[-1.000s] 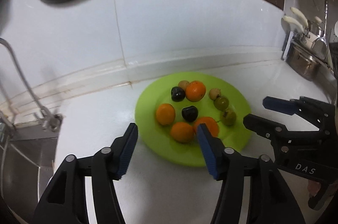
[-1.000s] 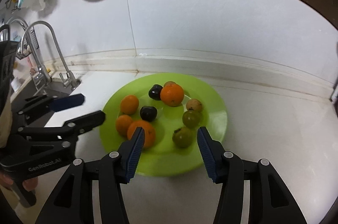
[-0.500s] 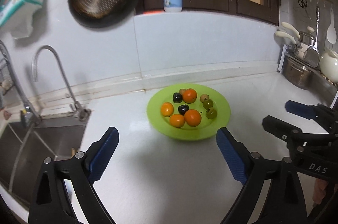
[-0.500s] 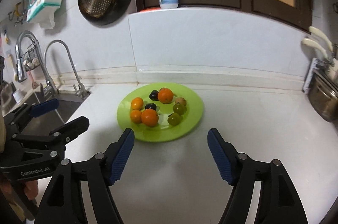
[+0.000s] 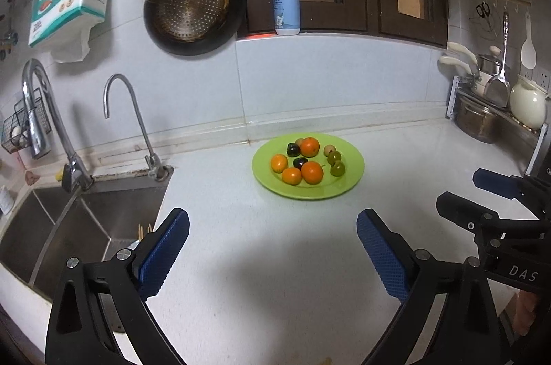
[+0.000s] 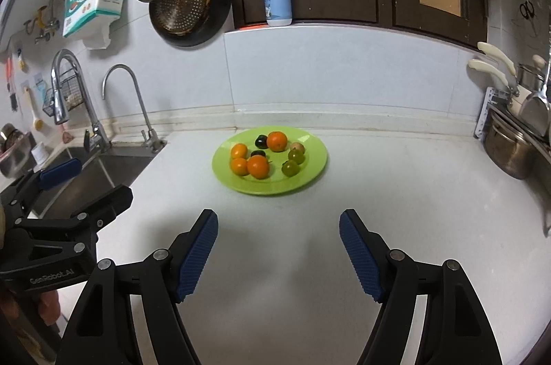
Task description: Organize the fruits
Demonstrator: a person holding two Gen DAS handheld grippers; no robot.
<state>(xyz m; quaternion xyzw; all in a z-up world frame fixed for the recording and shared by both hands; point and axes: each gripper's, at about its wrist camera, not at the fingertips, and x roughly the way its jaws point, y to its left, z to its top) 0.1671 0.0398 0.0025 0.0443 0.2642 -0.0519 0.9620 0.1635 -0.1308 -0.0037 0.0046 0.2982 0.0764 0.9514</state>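
A lime green plate [image 5: 351,180] [image 6: 311,174] stands on the white counter near the back wall. On it lie several oranges [image 5: 312,172] [image 6: 258,167], two dark fruits [image 5: 293,149] and small green fruits [image 5: 338,168] [image 6: 290,168]. My left gripper [image 5: 272,220] hovers well short of the plate, its jaws opening wide with only bare counter between them. My right gripper [image 6: 279,217] is also back from the plate, open and empty. Each gripper shows in the other's view: the right gripper [image 5: 463,189] at the right edge, the left gripper [image 6: 100,179] at the left edge.
A steel sink [image 5: 86,220] with two taps [image 5: 124,110] lies left of the plate. Pots on a rack [image 5: 477,124] stand at the right end of the counter. A pan [image 5: 193,10] hangs on the wall and a soap bottle [image 5: 286,3] stands on the sill.
Both grippers have drawn back and up from the plate, which now looks small and far. Both pairs of jaws have spread wider, the left most. The fruits have not moved.
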